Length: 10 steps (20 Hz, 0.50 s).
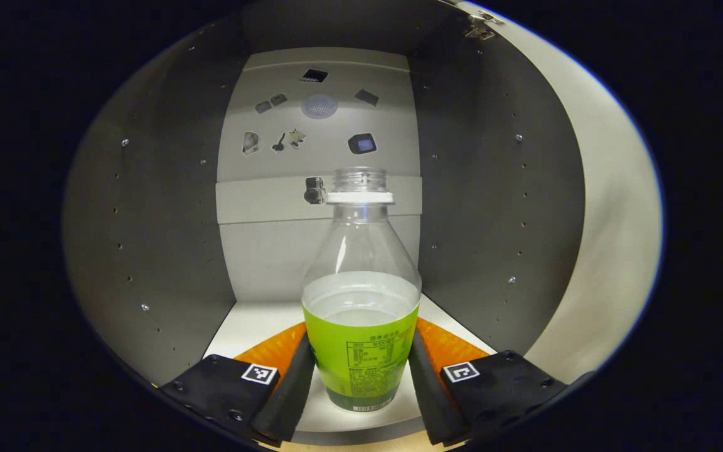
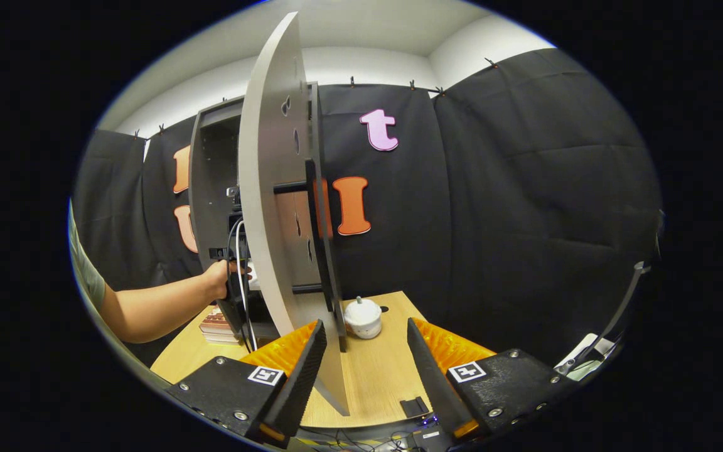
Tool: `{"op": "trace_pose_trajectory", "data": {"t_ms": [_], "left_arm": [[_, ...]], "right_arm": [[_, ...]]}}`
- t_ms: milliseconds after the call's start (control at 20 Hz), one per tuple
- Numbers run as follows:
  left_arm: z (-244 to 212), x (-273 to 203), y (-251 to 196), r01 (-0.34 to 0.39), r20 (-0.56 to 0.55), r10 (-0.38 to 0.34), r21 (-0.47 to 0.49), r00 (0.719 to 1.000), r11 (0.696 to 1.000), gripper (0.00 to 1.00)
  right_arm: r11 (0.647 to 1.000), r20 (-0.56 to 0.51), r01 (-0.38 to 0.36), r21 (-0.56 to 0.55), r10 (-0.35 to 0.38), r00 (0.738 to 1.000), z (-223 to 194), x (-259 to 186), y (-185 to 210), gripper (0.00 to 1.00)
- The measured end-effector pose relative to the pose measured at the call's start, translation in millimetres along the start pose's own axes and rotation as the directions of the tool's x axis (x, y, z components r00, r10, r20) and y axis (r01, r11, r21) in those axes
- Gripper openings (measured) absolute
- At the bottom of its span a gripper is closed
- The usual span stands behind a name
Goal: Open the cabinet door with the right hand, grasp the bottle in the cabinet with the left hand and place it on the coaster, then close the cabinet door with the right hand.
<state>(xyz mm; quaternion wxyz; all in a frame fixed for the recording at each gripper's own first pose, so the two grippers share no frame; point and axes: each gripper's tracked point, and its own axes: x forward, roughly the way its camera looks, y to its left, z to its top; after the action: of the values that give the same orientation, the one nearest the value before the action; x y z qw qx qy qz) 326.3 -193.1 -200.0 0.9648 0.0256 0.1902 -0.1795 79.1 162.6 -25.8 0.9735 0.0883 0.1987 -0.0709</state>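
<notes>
Inside the cabinet [image 1: 167, 251], left claw [image 1: 359, 383] straddles the bottle [image 1: 360, 326] — contact unclear; right claw [image 2: 361, 364] wide beside the door [image 2: 270, 207].

**Booth and tabletop**

Black cloth [image 2: 512, 207] hung clipped along pale walls under a white ceiling [image 2: 361, 31]. A light wooden table [image 2: 380, 370] stood in front, carrying a small white lidded pot [image 2: 362, 318] and stacked books [image 2: 216, 325].

I can see a small white lidded pot [image 2: 362, 317] standing on the wooden table [image 2: 380, 370], just beside the foot of the booth's black cloth wall [image 2: 524, 207]. A short stack of books [image 2: 216, 325] lies farther left on the same table (its titles are too small to tell).
</notes>
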Motion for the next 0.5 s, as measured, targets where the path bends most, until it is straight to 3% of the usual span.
{"op": "trace_pose_trajectory", "data": {"t_ms": [500], "left_arm": [[13.5, -75.8, 15.6, -0.05, 0.084, 0.048, 0.018, 0.995, 0.999, 0.78]], "right_arm": [[0.995, -0.011, -0.094, 0.011, 0.094, 0.995, -8.6, 2.6, -5.3, 0.81]]}}
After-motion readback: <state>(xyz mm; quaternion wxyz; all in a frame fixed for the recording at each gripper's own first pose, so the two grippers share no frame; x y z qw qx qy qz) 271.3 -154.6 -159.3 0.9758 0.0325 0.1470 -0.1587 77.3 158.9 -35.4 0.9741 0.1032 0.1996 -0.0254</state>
